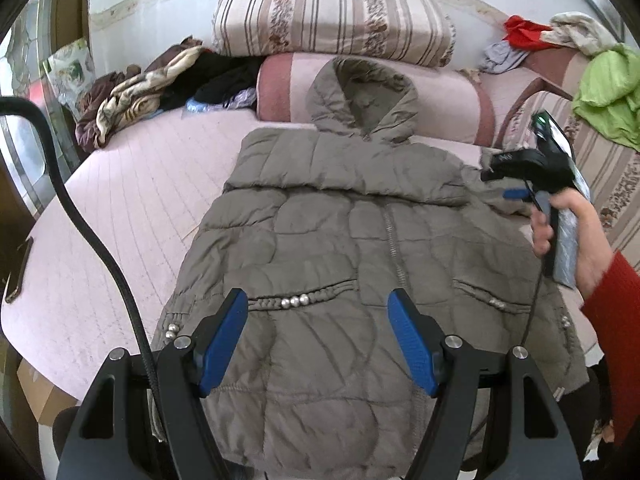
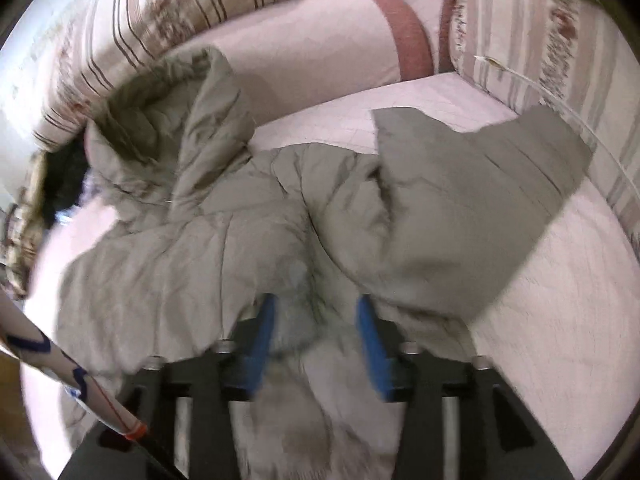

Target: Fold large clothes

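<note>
Striped quilt (image 1: 332, 12), green cloth (image 1: 608, 92)

Black claws, blue pads (image 1: 220, 344), red sleeve (image 1: 614, 320)

The coat (image 1: 340, 248) lies on the bed (image 1: 120, 208), before the pillows (image 1: 332, 16).

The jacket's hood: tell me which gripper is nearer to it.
Right. The right gripper hovers by the jacket's shoulder, just below the hood; the left gripper is down by the pockets.
</note>
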Tool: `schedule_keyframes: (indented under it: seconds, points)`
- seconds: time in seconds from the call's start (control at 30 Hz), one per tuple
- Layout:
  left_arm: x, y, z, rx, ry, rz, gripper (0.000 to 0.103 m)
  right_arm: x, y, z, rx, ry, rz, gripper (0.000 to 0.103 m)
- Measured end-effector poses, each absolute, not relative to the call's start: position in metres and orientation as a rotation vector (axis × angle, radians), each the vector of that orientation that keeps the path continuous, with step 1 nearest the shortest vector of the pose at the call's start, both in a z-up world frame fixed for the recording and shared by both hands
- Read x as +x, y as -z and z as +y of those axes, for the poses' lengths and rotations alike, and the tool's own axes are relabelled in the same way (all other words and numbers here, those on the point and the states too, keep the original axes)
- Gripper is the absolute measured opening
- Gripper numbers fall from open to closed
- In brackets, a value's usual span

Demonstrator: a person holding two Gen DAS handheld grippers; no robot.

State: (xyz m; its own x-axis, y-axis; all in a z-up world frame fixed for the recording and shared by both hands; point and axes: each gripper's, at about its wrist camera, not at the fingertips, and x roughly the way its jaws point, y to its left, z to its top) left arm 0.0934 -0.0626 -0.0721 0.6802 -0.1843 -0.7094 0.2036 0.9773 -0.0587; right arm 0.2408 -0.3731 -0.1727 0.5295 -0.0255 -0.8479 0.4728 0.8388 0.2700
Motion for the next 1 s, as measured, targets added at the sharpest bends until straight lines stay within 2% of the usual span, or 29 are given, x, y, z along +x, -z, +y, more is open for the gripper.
schedule_keyframes:
  seconds: [0.23, 0.47, 1.0]
  points:
    - [0.062, 0.059, -0.072, 0.069, 0.238, 0.767, 0.072, 0.155, 0.172, -0.445, 0.695, 0.390, 0.919, 0.056]
    - [0.065, 0.064, -0.084, 0.104, 0.219, 0.800, 0.072, 0.107, 0.212, -0.544, 0.917, 0.547, 0.832, 0.056]
    - [0.130, 0.094, -0.109, 0.106, 0.140, 0.931, 0.072, 0.181, 0.250, -0.685, 0.947, 0.737, 0.753, 0.056]
